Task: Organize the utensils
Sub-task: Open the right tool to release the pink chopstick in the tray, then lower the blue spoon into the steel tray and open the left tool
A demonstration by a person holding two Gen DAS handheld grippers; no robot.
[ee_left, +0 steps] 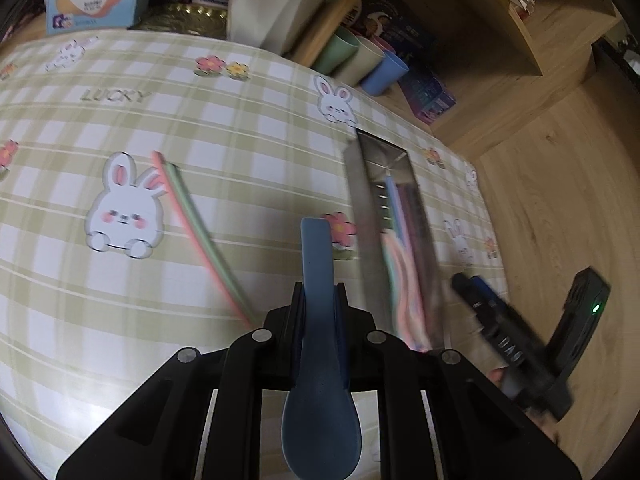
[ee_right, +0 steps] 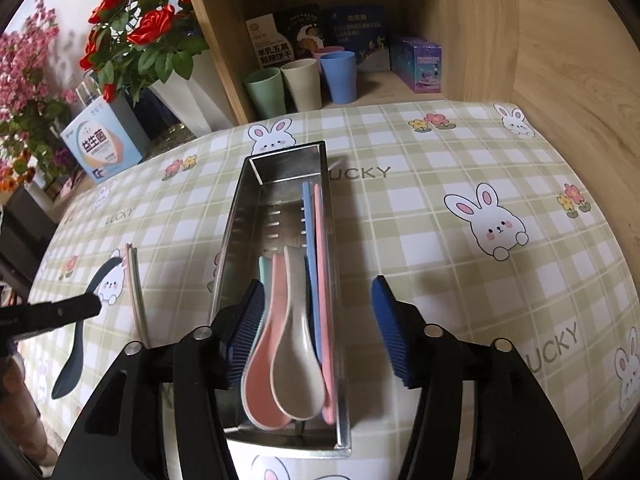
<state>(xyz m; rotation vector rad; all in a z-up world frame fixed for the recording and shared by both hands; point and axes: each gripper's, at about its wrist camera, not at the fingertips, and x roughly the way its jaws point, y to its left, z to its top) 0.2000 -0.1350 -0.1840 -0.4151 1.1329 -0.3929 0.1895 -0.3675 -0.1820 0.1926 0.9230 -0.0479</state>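
Dim indoor light, fisheye-warped edges, left view motion-blurred

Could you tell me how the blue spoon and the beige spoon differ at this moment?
The blue spoon is clamped in the left gripper, above the tablecloth; the beige spoon lies free in the metal tray, resting on a pink spoon. Both share one shape.

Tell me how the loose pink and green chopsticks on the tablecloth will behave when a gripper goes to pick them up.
The chopsticks look thin, straight and rigid, so probably stiff and light. Lying flat and side by side on the tablecloth, they may be hard to get the jaws under and could slide or separate. Their finish looks smooth, so a grip near one end might let them pivot.
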